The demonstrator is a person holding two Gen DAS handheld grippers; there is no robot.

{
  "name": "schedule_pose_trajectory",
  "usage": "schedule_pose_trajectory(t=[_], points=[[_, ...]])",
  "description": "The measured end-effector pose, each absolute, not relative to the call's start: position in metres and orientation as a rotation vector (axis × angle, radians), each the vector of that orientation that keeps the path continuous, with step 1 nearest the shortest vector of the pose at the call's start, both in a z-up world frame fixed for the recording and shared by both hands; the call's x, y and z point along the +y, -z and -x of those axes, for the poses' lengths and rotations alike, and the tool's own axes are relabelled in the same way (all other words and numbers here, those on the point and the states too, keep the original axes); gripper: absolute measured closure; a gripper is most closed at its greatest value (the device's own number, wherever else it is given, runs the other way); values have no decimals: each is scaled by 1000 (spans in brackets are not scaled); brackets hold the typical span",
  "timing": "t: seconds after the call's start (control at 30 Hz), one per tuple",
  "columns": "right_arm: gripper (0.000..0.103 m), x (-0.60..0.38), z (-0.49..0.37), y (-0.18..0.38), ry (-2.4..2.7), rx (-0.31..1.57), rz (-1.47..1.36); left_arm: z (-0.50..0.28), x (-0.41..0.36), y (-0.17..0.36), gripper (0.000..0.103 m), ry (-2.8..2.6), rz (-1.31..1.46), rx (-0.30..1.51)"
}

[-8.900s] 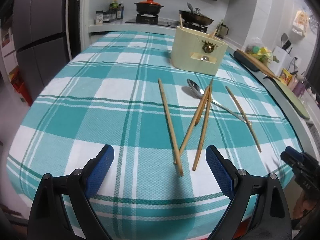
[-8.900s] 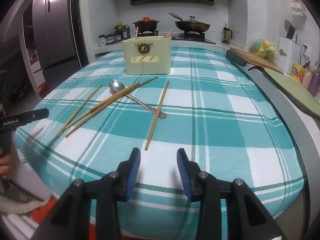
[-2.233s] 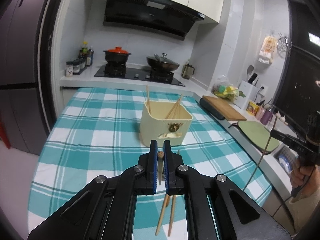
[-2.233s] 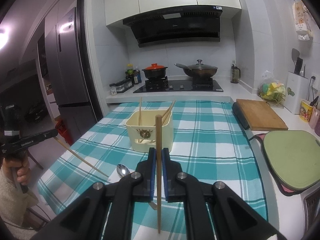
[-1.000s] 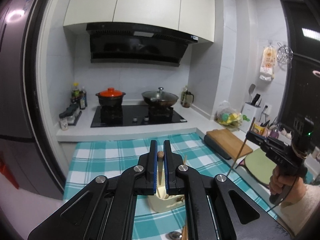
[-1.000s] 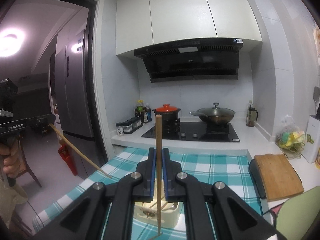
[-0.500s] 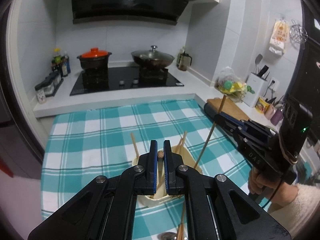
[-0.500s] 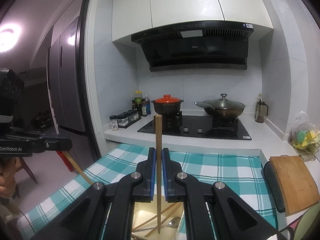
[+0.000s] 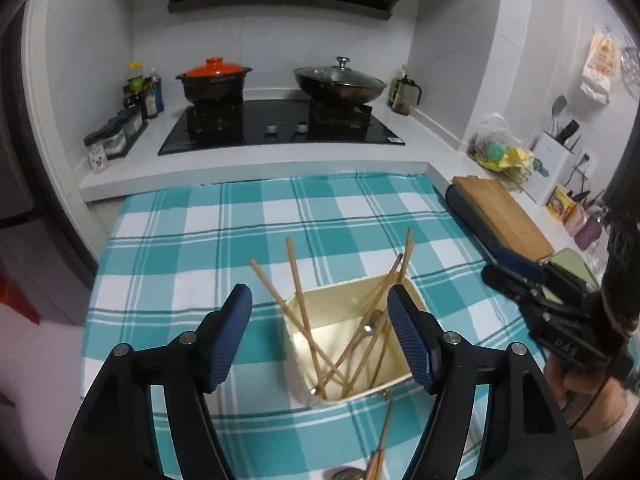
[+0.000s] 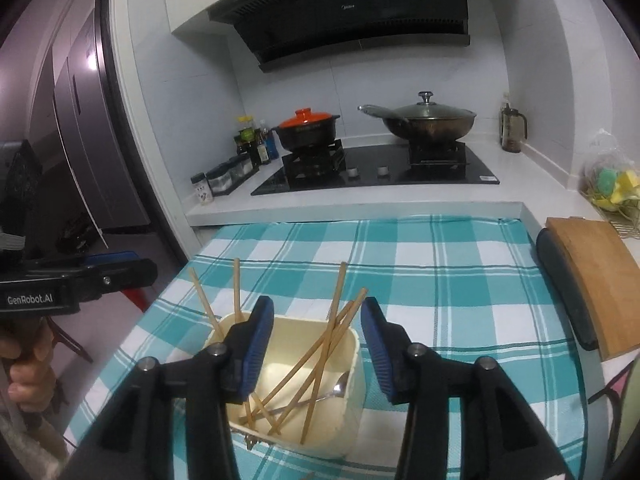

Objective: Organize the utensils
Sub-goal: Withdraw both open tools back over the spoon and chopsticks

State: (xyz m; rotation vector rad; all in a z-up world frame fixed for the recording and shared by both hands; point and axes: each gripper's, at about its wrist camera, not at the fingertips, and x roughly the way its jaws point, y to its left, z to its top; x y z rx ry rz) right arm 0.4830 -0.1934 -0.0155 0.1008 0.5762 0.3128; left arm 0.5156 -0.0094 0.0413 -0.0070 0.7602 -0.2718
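orange-lidded pot, wok, cutting board, perhaps sponges

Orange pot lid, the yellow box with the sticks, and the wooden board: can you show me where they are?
orange pot lid (image 9: 219, 69), left wrist view, on the lid's dome.
yellow box (image 10: 352, 392), right wrist view, on its right wall.
wooden board (image 10: 592, 280), right wrist view, on its top face.

A teal-and-white checked cloth covers the tabletop. The cream plastic utensil box holds tan wooden chopsticks. Black tongs carry ribbed blue pads. Orange-lidded black pot.
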Motion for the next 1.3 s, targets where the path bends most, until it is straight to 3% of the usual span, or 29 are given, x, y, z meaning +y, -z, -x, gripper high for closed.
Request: schedule_pose_trajectory(t=[0.23, 0.57, 0.77, 1.3], points=[[53, -219, -400, 12, -294, 609, 6, -403, 14, -28, 13, 291, -176, 772], [52, -205, -209, 115, -259, 760, 63, -234, 11, 86, 11, 368, -36, 869], [52, -175, -133, 166, -263, 800, -25, -180, -27, 115, 11, 403, 30, 830], [52, -160, -72, 143, -209, 646, -49, -109, -31, 108, 9, 367, 17, 721]])
